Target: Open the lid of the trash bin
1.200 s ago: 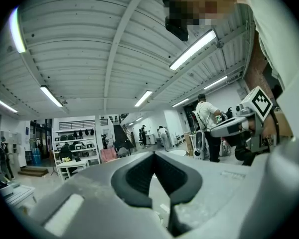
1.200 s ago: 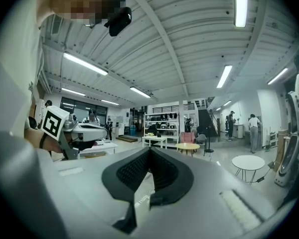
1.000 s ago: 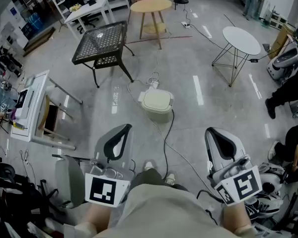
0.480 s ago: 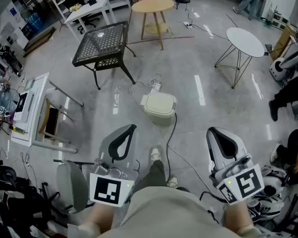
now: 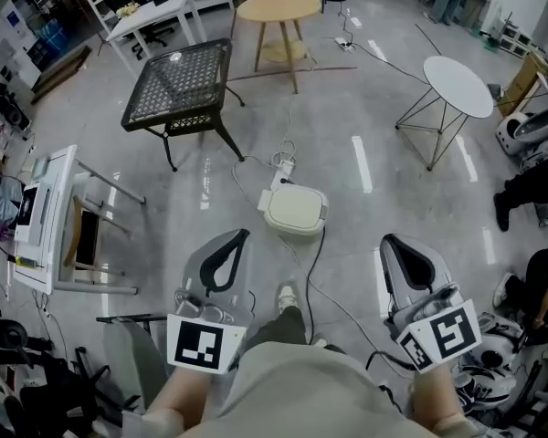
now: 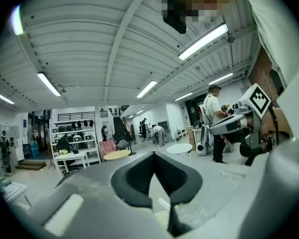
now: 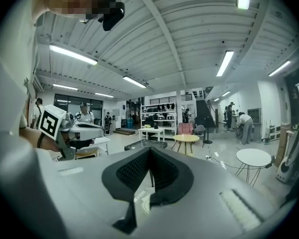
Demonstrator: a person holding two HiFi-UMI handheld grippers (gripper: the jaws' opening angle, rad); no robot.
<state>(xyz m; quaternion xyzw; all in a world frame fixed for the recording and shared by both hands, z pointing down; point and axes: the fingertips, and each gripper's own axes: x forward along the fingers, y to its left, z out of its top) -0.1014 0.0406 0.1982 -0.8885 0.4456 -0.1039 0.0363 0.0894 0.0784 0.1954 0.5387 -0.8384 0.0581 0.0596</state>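
- Pale trash bin, lid down, stands on the floor at frame centre.
- Left claw and right claw hover below it, both pinched closed, empty.

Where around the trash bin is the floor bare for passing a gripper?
Bare floor left of the trash bin, toward the mesh table, and right, toward the white round table. Power strip crowds its far side, cables its near side.

trash bin: lower now, closer to frame centre
mesh table: drifted toward upper left
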